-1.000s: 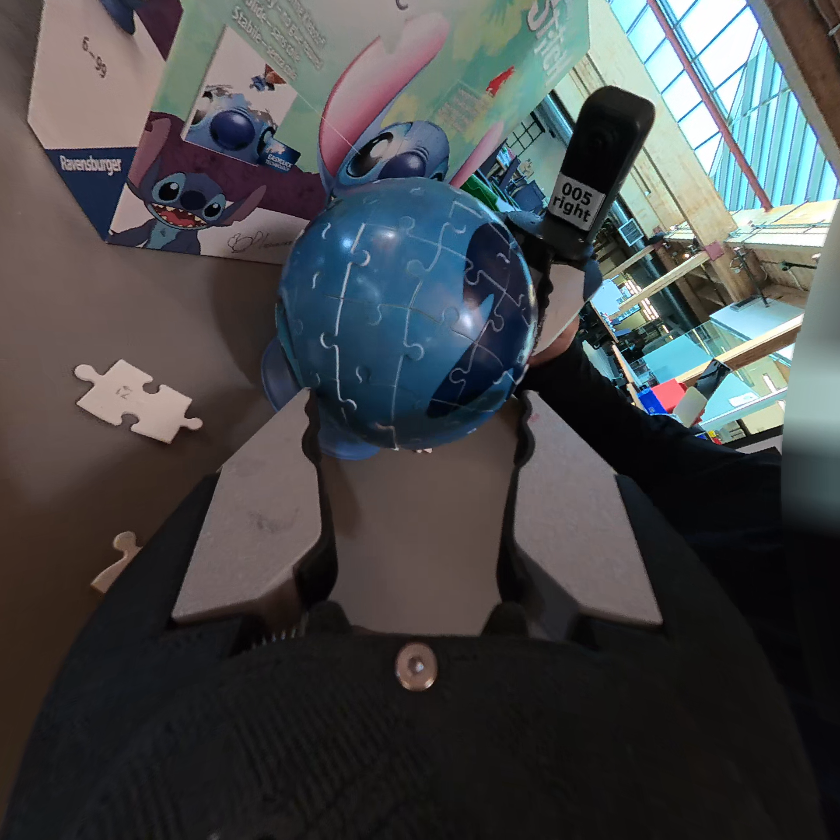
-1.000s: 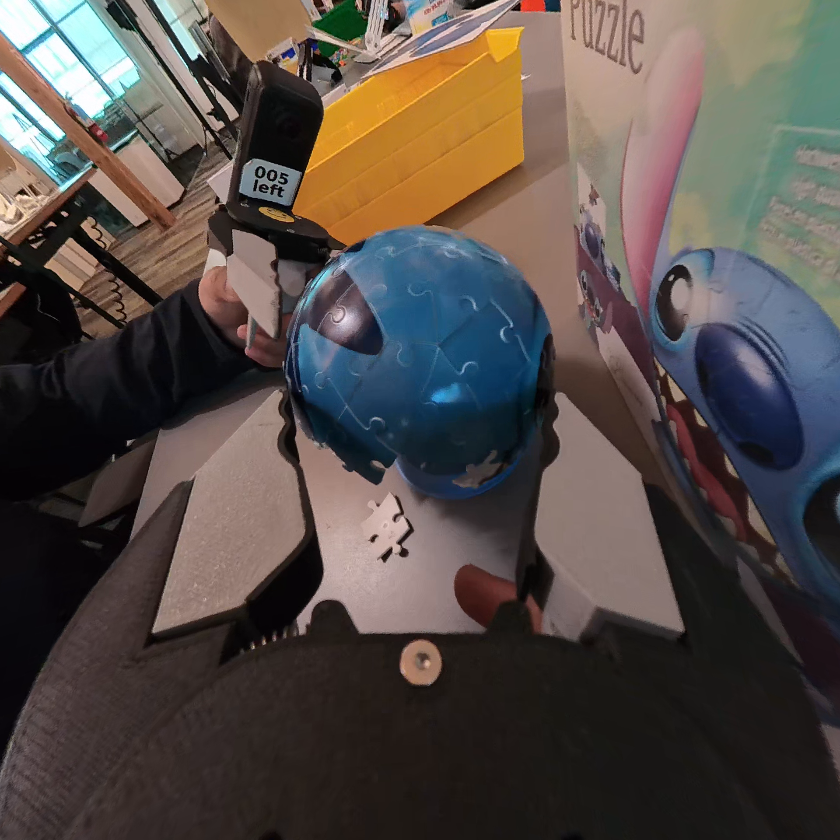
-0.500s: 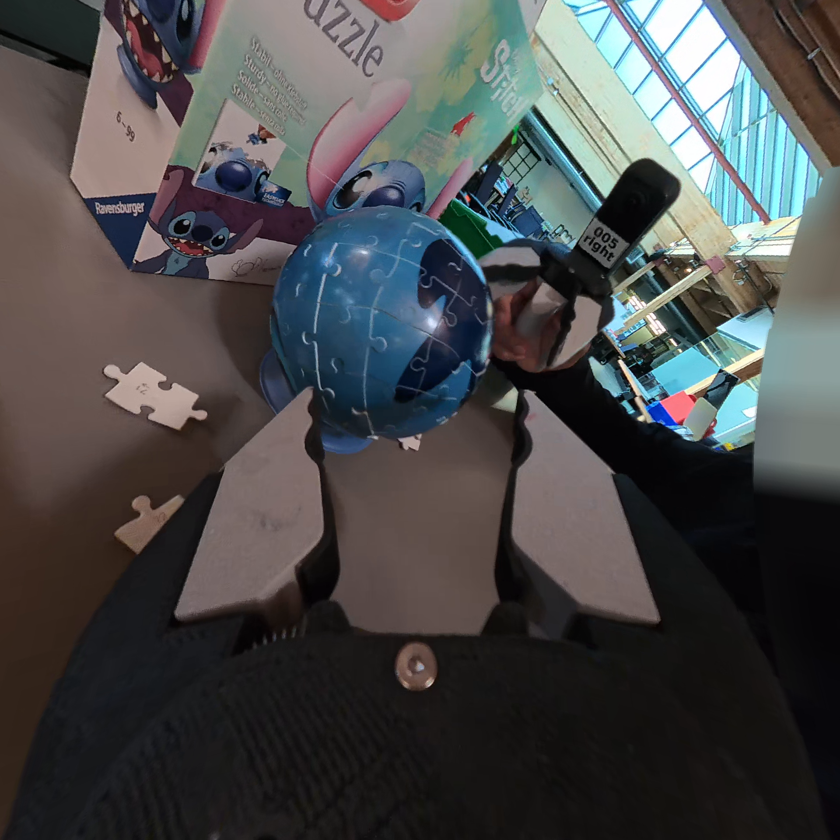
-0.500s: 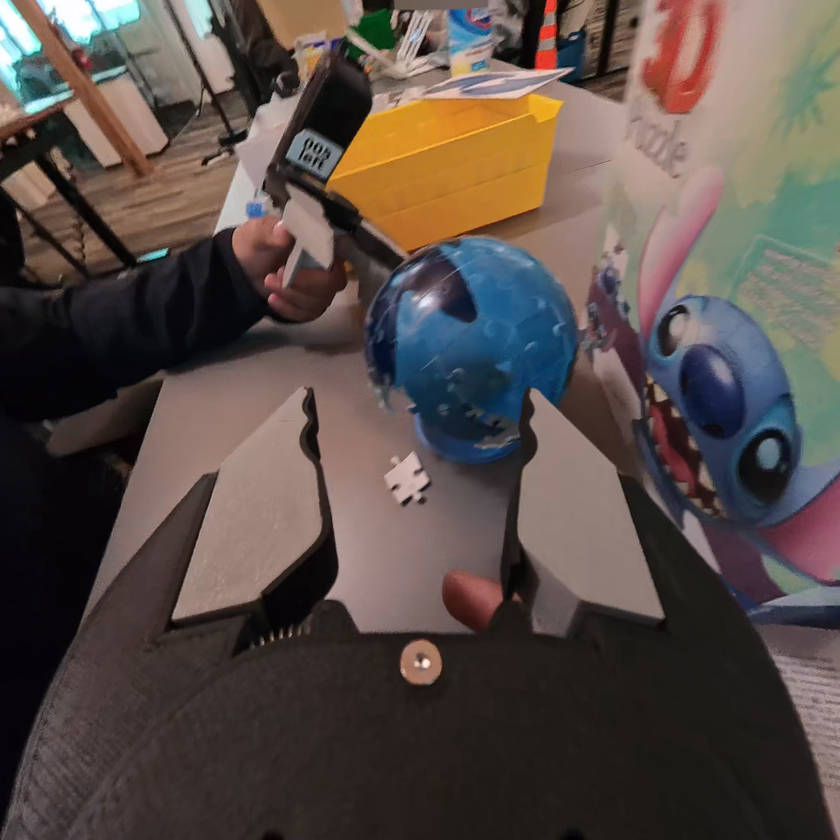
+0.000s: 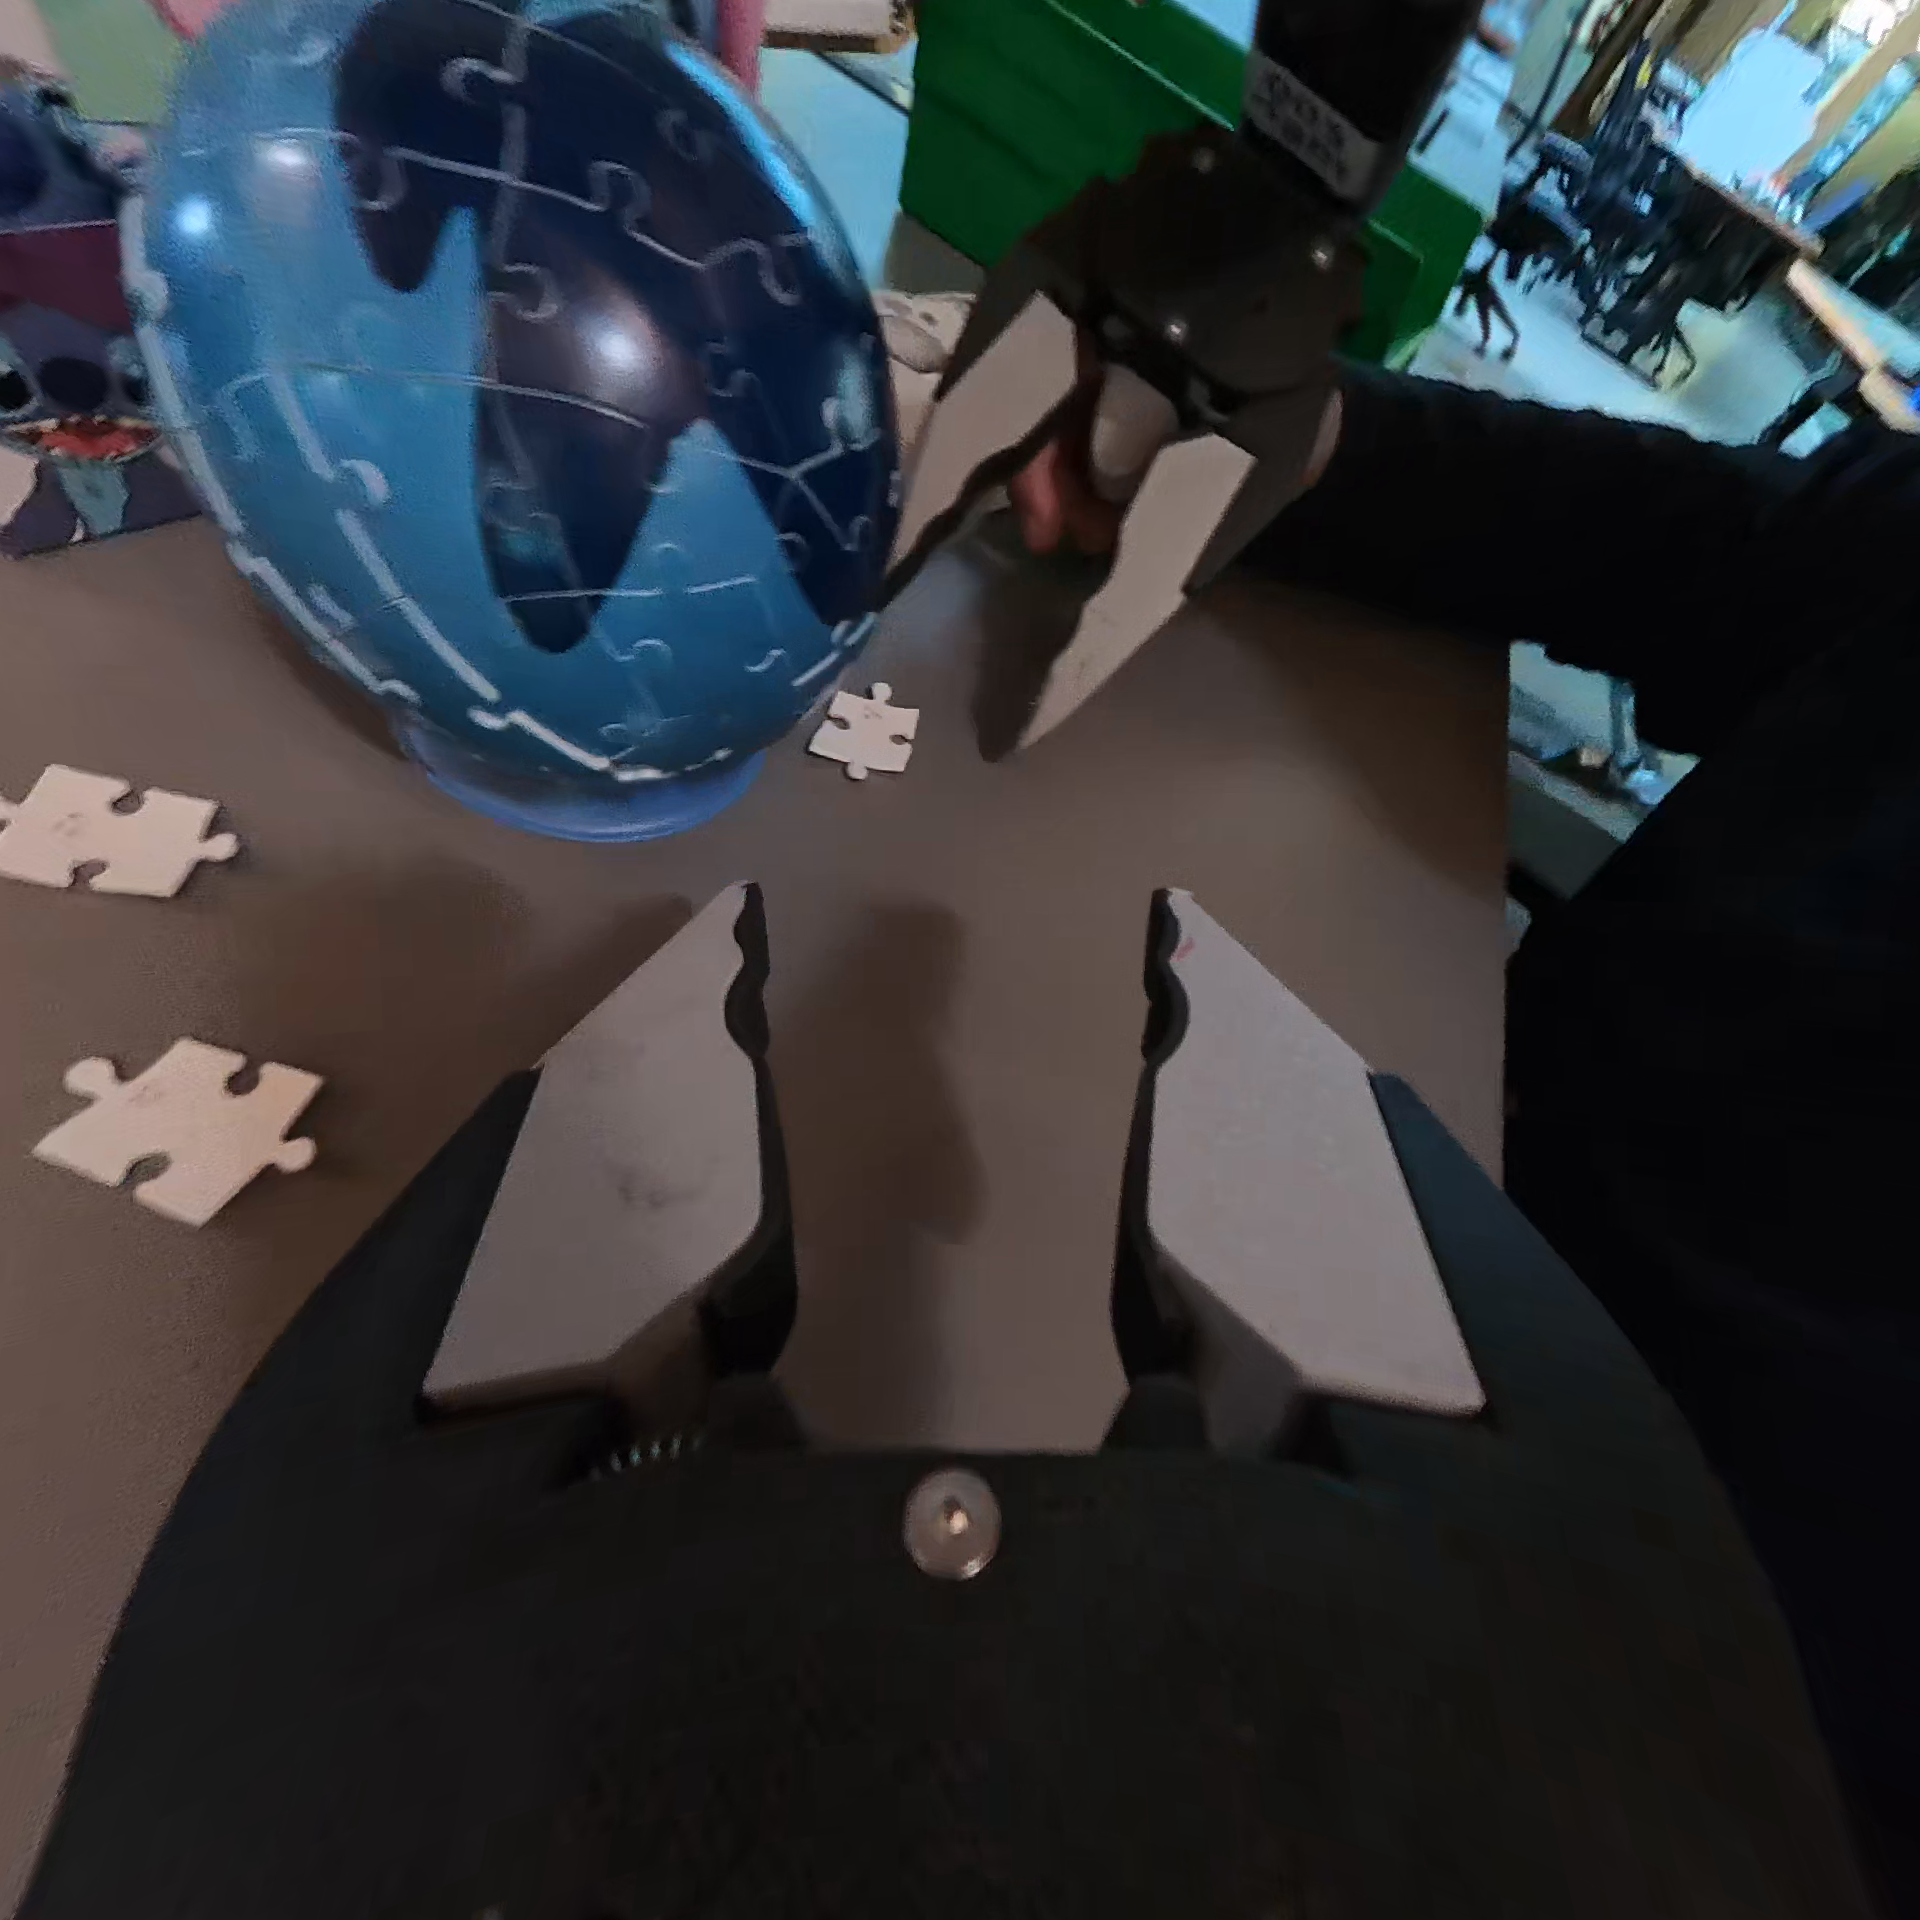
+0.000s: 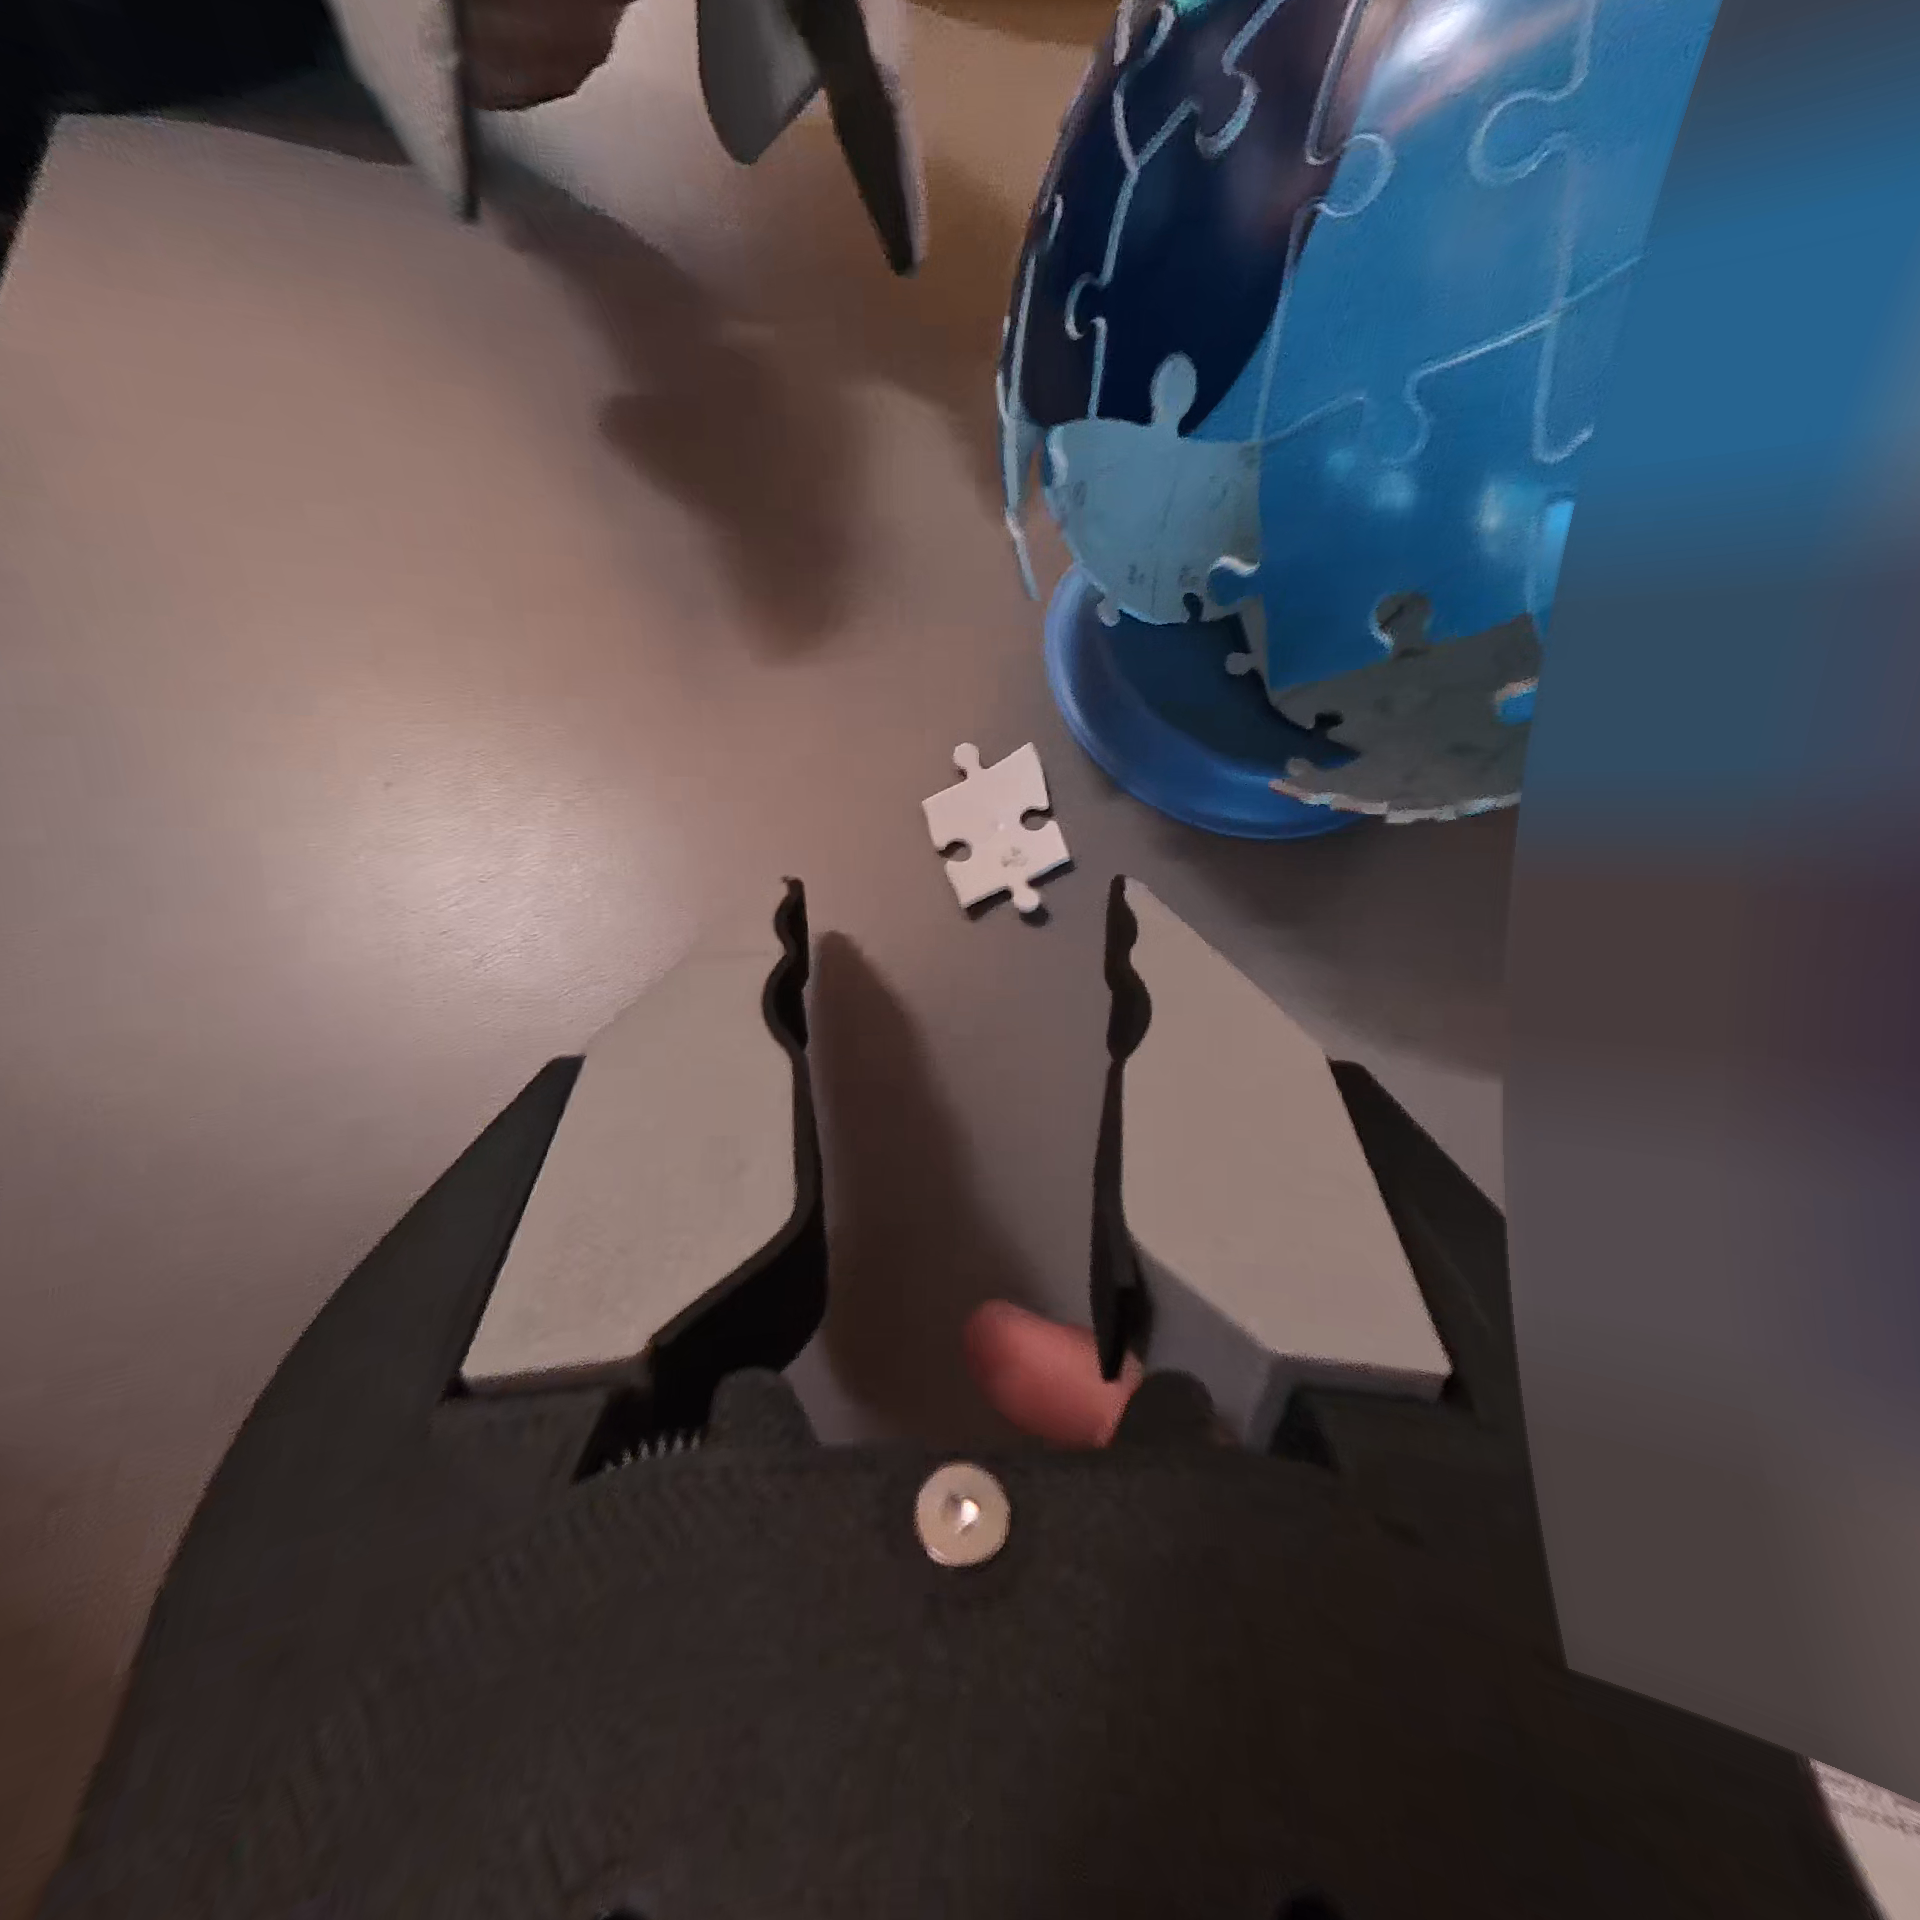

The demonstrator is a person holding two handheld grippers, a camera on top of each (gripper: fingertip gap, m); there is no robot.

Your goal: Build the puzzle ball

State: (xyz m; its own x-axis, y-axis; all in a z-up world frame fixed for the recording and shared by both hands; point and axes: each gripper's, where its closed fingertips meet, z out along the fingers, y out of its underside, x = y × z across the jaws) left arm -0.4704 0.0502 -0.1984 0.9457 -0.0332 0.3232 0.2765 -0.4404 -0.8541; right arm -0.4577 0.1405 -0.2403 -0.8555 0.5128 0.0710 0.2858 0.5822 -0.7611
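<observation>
two grippers hang over a matte grey table [image 5: 1299, 831], neither holding anything. largest on it is the puzzle ball [image 5: 499, 416], a glossy blue shell of interlocked curved pieces with a dark navy patch, seated on a round blue base ring [image 6: 1143, 748]. the left gripper [image 5: 951, 914], flat grey wedge fingers with wavy black inner edges, is spread wide with bare table between its tips; the ball lies ahead and to its left, apart from it. the right gripper [image 6: 954, 894] is likewise parted and empty, a fingertip showing at the root of one finger.

only the right wrist view shows the ball's unfinished lower edge, where pale grey piece backs [image 6: 1423, 727] show through jagged gaps above the ring. only the left wrist view shows two white loose pieces [image 5: 114, 831] [image 5: 182, 1127] lying flat at the left, and a green bin [image 5: 1039, 114] beyond the table.

a small white puzzle piece [image 6: 997, 831] lies flat just beside the ring, just ahead of the right gripper's tips, with clear table to its left.
</observation>
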